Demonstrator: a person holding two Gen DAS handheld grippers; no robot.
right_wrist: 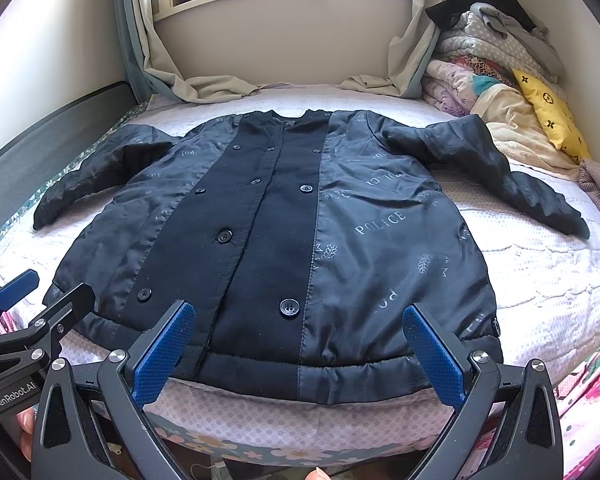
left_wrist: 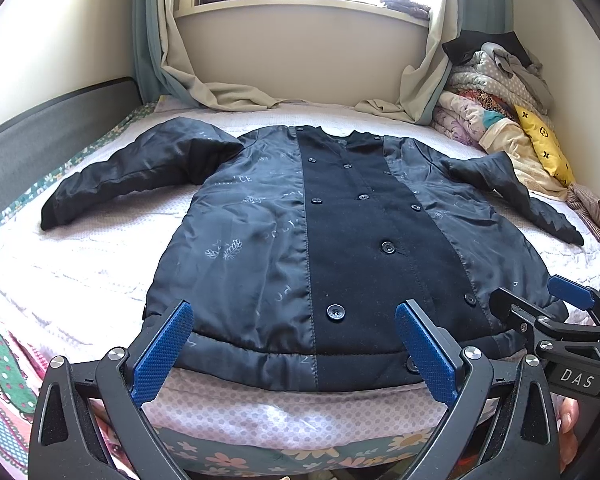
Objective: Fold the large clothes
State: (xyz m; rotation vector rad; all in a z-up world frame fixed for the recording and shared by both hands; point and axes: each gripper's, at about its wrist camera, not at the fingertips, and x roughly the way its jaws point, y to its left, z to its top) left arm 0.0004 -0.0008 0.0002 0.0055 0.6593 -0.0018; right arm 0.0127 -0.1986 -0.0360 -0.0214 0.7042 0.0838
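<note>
A large dark navy jacket (left_wrist: 340, 220) (right_wrist: 292, 232) lies flat on the bed, lining outward with "POLICE" print, a black buttoned strip down the middle, both sleeves spread to the sides. Its hem lies along the near edge of the bed. My left gripper (left_wrist: 296, 320) hovers open just before the hem, left of centre, nothing between its blue pads (left_wrist: 164, 352). My right gripper (right_wrist: 300, 320) is open too, in front of the hem's right part. Each gripper shows in the other's view: the right gripper (left_wrist: 540, 304) at the right edge, the left gripper (right_wrist: 48, 292) at the left edge.
The bed (left_wrist: 60, 264) has a pale pink quilted cover and a flowered mattress edge. A pile of folded bedding with a yellow pillow (left_wrist: 544, 148) sits at the far right. Curtains (left_wrist: 204, 84) drape onto the bed's far side under a window sill holding jars. A dark headboard (left_wrist: 40, 128) runs along the left.
</note>
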